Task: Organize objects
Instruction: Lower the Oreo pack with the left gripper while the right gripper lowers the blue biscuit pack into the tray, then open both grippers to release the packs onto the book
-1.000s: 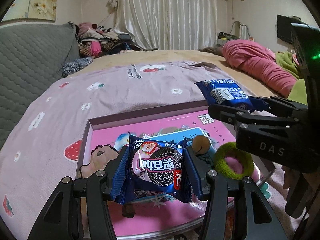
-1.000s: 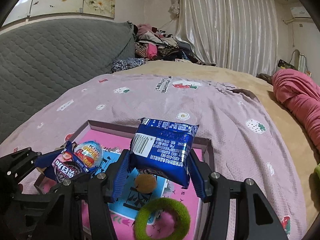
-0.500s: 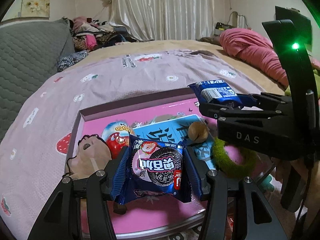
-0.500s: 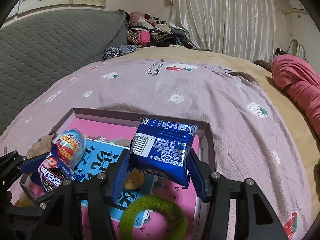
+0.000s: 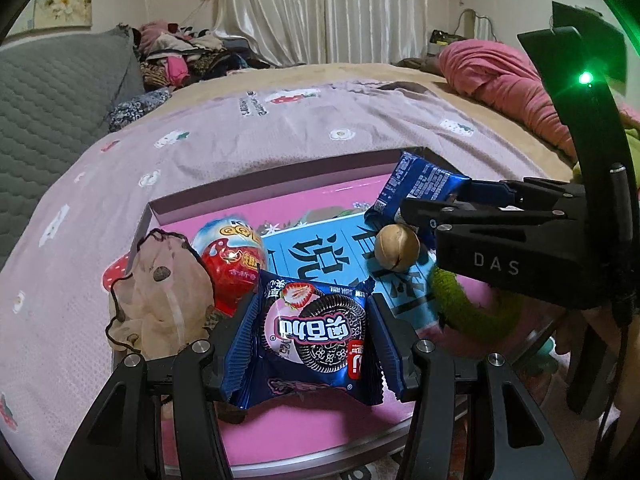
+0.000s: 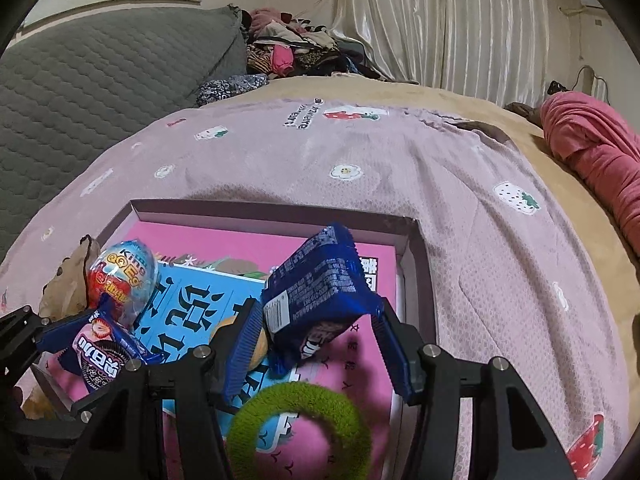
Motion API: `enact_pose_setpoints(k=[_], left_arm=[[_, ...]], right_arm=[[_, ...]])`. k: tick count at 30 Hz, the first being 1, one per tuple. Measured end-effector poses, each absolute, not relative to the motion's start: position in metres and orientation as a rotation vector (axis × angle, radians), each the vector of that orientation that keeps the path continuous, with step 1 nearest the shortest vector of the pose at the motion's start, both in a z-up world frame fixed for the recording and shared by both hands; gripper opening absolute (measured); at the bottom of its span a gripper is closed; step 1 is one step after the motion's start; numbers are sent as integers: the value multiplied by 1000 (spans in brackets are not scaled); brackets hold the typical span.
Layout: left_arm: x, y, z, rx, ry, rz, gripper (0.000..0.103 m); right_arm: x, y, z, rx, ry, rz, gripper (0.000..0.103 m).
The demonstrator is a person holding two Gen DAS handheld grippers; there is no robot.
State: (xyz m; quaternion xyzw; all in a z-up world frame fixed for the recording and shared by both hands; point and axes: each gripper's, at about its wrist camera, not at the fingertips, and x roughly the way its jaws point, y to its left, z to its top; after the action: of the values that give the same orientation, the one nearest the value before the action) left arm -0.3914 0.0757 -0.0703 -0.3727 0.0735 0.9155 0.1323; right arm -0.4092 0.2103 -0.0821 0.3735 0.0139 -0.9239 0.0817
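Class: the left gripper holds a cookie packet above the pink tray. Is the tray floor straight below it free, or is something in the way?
The cookie packet in the left gripper hangs above bare pink tray floor. The beige pouch and toy egg lie left, the green ring right. Nothing visible blocks it.

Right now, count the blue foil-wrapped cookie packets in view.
2. One blue foil cookie packet with the strawberry picture sits in the left gripper over the pink box. The other blue foil packet, back side showing, is in the right gripper. More may be hidden.
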Motion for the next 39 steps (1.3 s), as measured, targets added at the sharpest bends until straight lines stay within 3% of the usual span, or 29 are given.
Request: enact_pose_setpoints(k=[11, 22, 28, 39], left_arm=[[-394, 75, -75, -1121, 215, 2658, 59], [-397, 72, -79, -1189, 206, 2638, 72], [-394, 76, -81, -1202, 247, 2637, 73], [-386, 76, -72, -1178, 214, 2622, 81]], right_arm=[[-408, 210, -81, 1143, 43, -2756, 57], [-405, 212, -79, 1149, 55, -2771, 58], [-404, 213, -79, 1147, 52, -2775, 59], [-400, 215, -71, 1136, 45, -2788, 72]])
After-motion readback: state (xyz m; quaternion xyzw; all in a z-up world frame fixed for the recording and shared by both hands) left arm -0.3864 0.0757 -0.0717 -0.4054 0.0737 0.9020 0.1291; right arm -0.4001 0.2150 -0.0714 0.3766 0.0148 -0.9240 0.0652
